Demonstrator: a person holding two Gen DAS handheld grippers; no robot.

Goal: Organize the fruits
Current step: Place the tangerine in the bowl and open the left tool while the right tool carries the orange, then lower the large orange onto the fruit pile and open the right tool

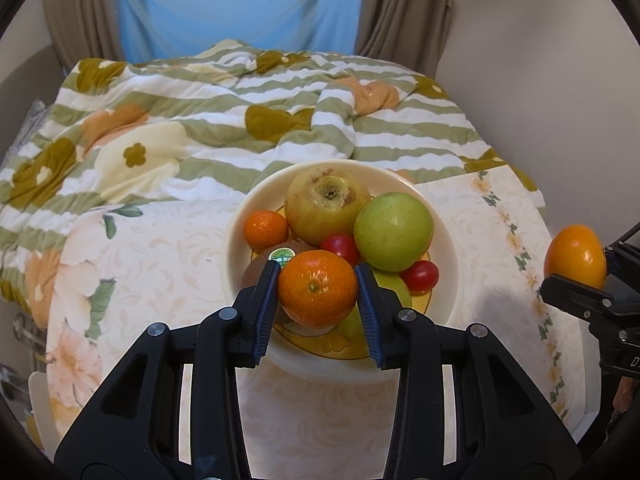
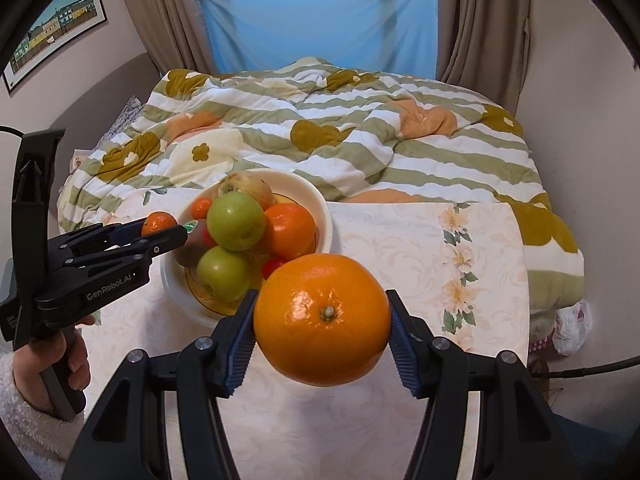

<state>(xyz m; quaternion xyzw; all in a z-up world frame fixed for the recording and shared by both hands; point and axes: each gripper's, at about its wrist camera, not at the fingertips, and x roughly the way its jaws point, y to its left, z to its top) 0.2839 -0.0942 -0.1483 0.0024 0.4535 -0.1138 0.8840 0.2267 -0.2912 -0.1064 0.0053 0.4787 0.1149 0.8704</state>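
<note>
Bowl [image 1: 240, 248] on bench already loaded with fruit. Left claw [image 1: 317, 292] over bowl, tangerine [image 1: 318, 294] between pads, release likely imminent. Right claw [image 2: 322, 320] clamping orange [image 2: 322, 318], awaiting placement.

Table [image 1: 160, 260]: stands before the bed, with the quilt [image 1: 200, 120] behind it. Bowl [image 1: 444, 240]: sits on the table near its far edge. Inside, at the back: a large fruit [image 1: 326, 204], with an apple [image 1: 394, 232] to its right and a small mandarin [image 1: 266, 229] to its left. Nearer: a kiwi [image 1: 254, 276] and two cherry tomatoes [image 1: 420, 276]. Left gripper [image 1: 318, 268]: grips a mandarin [image 1: 318, 288] over the bowl's near-left part. Right gripper [image 2: 321, 296]: grips an orange [image 2: 322, 316] above the table, right of the bowl.
</note>
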